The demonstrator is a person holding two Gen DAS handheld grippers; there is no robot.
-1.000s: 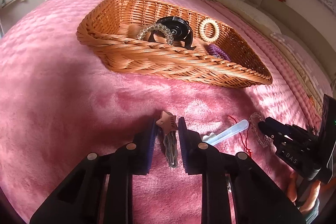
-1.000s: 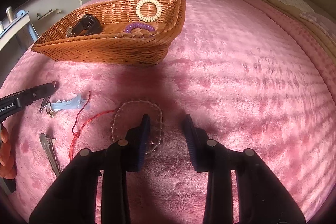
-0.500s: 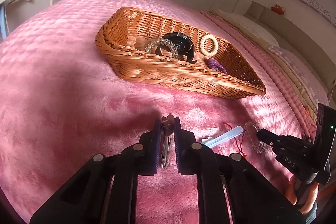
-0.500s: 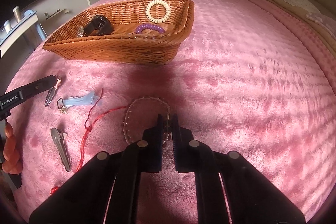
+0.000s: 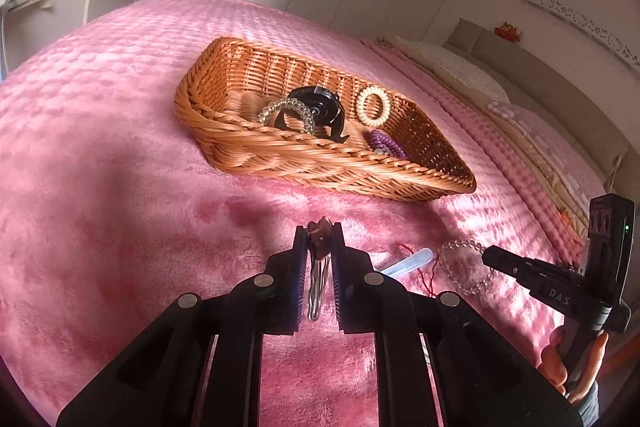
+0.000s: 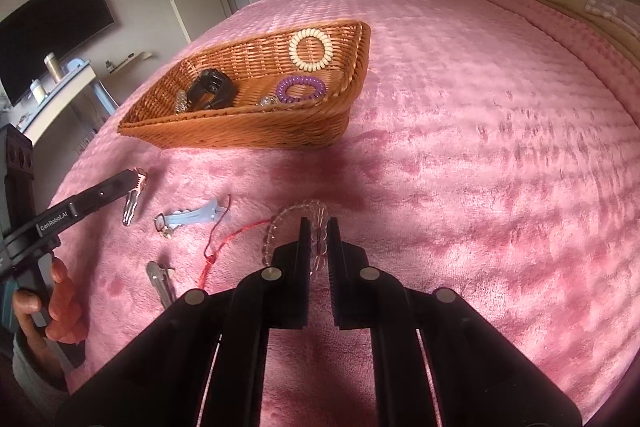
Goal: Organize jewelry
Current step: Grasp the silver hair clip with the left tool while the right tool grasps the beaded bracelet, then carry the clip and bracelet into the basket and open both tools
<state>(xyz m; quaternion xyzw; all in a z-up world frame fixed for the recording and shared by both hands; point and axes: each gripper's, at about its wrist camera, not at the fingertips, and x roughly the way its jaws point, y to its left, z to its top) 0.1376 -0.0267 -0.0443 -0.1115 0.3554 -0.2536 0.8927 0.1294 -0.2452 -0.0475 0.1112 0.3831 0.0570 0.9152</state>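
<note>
Left wrist: wicker basket [image 5: 320, 163] holding clear bead bracelet [image 5: 286, 111], black clip [image 5: 320, 107], cream coil tie [image 5: 373, 105], purple coil tie [image 5: 386, 145]; left gripper [image 5: 320, 239] clenched on star hair clip [image 5: 319, 255], angled down.

Right wrist: right gripper [image 6: 319, 235] clamped on crystal bracelet [image 6: 276, 231], lifted off pink blanket [image 6: 480, 167]; blue clip [image 6: 192, 218], red string [image 6: 224, 239] lying near.

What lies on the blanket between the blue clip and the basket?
Nothing: bare pink blanket separates the blue clip from the basket, shown in the right wrist view.
</note>
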